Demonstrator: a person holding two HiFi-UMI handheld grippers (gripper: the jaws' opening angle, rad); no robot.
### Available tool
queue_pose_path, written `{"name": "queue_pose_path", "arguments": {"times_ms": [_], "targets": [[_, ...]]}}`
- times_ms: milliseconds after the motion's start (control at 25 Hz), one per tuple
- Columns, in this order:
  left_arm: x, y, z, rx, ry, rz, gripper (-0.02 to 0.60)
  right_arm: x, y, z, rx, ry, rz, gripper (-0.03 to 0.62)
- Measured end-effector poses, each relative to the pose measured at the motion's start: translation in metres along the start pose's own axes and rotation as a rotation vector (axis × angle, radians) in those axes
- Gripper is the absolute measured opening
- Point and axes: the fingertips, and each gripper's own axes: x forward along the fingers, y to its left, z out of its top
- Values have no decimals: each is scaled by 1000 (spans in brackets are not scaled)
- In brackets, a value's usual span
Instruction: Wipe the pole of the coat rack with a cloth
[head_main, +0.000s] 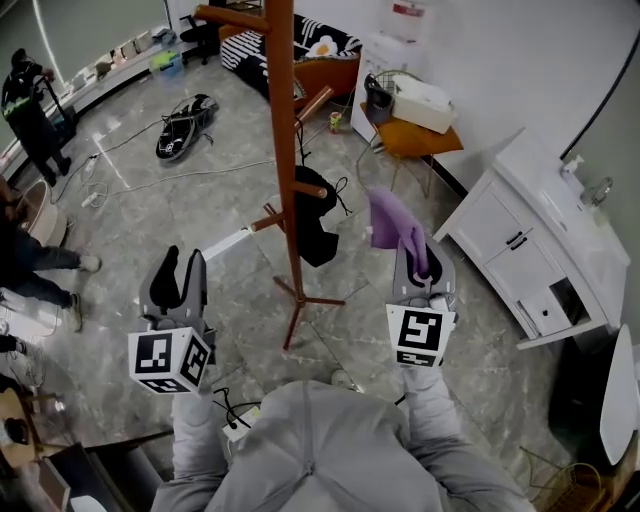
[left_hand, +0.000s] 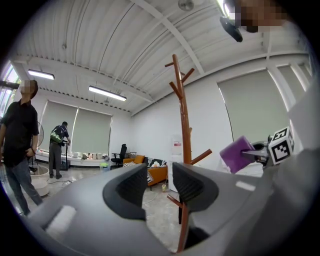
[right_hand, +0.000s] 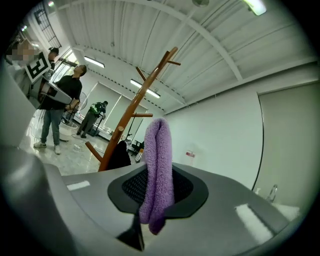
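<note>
Two grippers are held up on either side of the coat rack (head_main: 303, 298). The right gripper (right_hand: 157, 186) is clamped on a folded purple cloth (right_hand: 159, 150), which stands out well beyond the jaw tips, probably so that soft fabric rather than hard plastic meets the wood. The pole (head_main: 283, 130) stands ahead of those jaws and to their left, not yet touched by the cloth. The left gripper (left_hand: 159, 179) is held empty, its jaws slightly apart with nothing between them, seemingly free to steady the rack.
</note>
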Motion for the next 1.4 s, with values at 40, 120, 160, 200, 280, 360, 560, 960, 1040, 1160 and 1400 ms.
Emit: {"name": "queue_pose_path", "arguments": {"times_ms": [40,120,160,200,280,360,560,960,1040,1160,1400], "targets": [[1,-1,1,0,-1,-2,163,-1,-2,-5,25,10,-1,57],[2,-1,3,2,-1,0,163,-3,-3,-15,72,31,1,57],[2,0,3,3,0,2,163,-3,-2,-19,94,41,5,57],[2,1,4,5,0,4,163,-3,-1,-24,115,52,9,57],[3,2,4,6,0,7,163,-3,1,-33,158,71,18,57],[4,2,4,6,-1,9,163,-2,1,-38,204,76,25,57],[6,3,4,3,-5,15,163,0,0,-43,267,74,33,57],[7,4,1,-8,-10,22,163,5,2,-35,267,56,41,56],[7,5,2,-9,-11,25,163,6,3,-35,268,56,46,57],[7,4,1,-11,-12,27,163,6,4,-35,271,56,52,57],[4,7,-1,-14,-12,32,163,6,8,-34,267,54,57,55]]}}
